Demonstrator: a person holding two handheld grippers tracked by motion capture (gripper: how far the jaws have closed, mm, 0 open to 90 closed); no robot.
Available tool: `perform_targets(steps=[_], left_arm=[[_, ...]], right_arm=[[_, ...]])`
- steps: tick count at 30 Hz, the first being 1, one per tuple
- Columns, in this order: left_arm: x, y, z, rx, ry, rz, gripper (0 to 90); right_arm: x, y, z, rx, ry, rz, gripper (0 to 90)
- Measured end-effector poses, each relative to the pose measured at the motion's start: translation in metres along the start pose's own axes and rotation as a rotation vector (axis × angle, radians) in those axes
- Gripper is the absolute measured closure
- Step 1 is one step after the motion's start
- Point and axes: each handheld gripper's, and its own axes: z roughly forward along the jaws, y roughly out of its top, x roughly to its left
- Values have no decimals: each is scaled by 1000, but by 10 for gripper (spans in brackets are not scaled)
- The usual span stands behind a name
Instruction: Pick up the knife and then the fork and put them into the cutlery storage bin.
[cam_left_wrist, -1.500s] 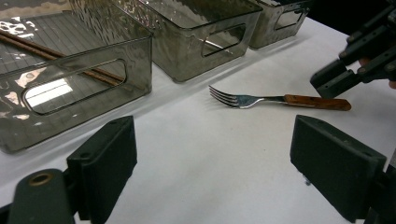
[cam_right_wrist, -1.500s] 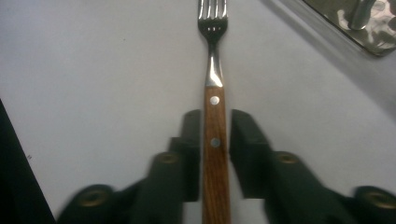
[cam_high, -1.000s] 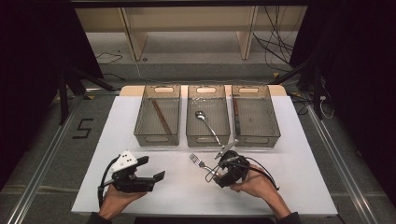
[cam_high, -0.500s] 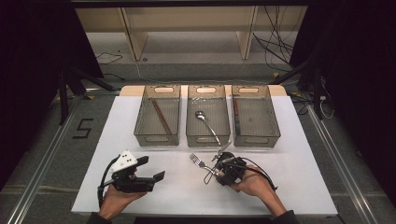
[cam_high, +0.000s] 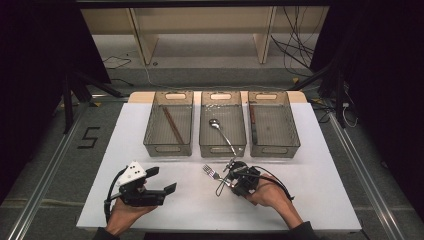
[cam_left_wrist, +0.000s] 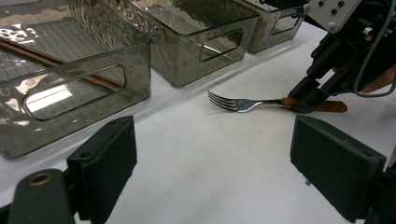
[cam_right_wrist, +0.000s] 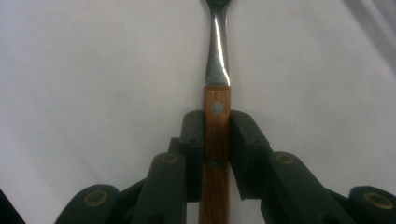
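Fork (cam_right_wrist: 217, 112) lies flat on the white table (cam_high: 310, 200), near its front edge, with its wooden handle caught between the pads of the right gripper (cam_right_wrist: 217, 154). The jaws have just been closing, and in the right gripper view they now press on both sides of the handle, just behind the front rivet. The grip sits well back on the handle, so the steel neck and tines reach far ahead of the pads; I judge that on a lift the heavy front end may droop or swivel in the pinch. The handle is narrow and smooth, so a slightly skewed squeeze could let it roll out. The jaw tips also rest very low on the table, and a drag before lifting could scrape the tines along the surface.

The left gripper (cam_high: 159, 181) hovers to the left of the fork, well apart from it, its jaws spread wide with nothing between them; it is not in the way.

Farther off, three smoky clear bins stand side by side. The left bin (cam_high: 168, 145) holds chopsticks (cam_high: 173, 126), the middle bin (cam_high: 222, 146) holds a spoon (cam_high: 220, 131), and the right bin (cam_high: 274, 145) holds a dark slim utensil that I cannot identify. The near walls of the bins stand between the fork and any of them, so a low carry could knock the tines against a rim.
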Motion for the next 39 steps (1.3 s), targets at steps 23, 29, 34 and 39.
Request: perform_targets(steps=[23,29,34,39], left_arm=[[0,-1,0,-16,6,1,144],[0,-1,-1,-18,8,1,144],[0,-1,-1,-20,7,1,144],[0,0,-1,-19,8,5,144]], right_arm=[[-7,-4,-37,-140,30,10,774],[-27,-10,-63,-259,25,70,774],[-52,-15,-87,-356,-8,147,774],[-79,-18,-104,-417,-48,229,774]])
